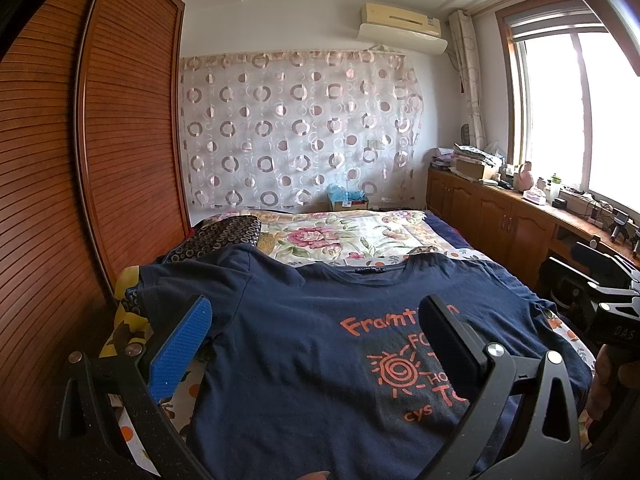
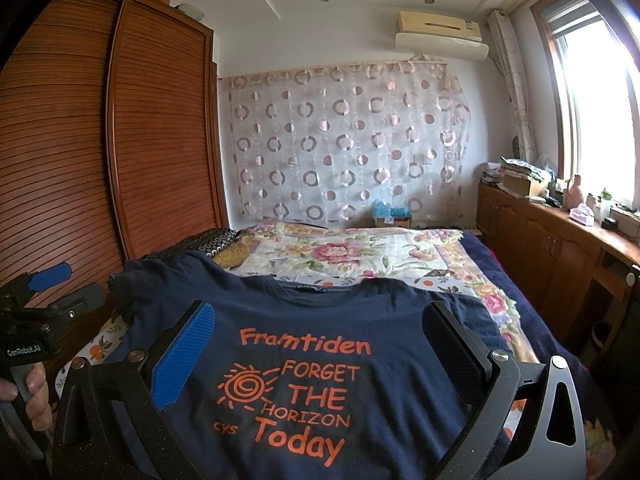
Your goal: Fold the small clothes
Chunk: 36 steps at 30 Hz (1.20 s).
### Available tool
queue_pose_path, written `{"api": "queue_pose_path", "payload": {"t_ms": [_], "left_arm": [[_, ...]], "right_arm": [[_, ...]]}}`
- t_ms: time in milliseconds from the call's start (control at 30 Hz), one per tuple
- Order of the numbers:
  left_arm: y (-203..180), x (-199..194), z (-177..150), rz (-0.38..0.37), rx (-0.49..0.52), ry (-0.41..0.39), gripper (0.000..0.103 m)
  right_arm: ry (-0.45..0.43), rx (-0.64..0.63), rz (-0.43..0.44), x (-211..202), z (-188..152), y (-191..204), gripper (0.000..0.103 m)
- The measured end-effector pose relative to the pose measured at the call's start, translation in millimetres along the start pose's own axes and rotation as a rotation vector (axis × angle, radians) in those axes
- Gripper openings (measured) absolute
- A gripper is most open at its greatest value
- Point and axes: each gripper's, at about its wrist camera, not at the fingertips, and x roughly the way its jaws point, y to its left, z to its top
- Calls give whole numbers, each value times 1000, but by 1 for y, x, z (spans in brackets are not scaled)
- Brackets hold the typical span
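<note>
Both hand-held grippers, left [image 1: 316, 340] and right [image 2: 320, 344], hover spread wide over the flat navy T-shirt [image 2: 304, 384] with orange print.

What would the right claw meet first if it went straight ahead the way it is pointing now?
Most likely the navy T-shirt spread on the bed: the open right claw points over its print toward the collar. How high it sits above the fabric is unclear.

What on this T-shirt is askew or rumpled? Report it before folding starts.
The navy T-shirt lies print-up on the floral bedspread, mostly flat. Its left sleeve is bunched and humped against the patterned pillow instead of lying spread out. Nothing looks damaged or spilled. Both grippers hover with jaws open.
</note>
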Motion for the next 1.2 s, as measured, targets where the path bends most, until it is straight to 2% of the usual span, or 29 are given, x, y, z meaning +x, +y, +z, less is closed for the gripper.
{"api": "queue_pose_path", "payload": {"t_ms": [400,1200], "left_arm": [[-5,4,-5,7,-6,26,103],[51,43,-16,82,-3,109,103]], "right_arm": [[27,-4,11,10,-6,1,103],[118,-89,103,46,-1,20,103]]}}
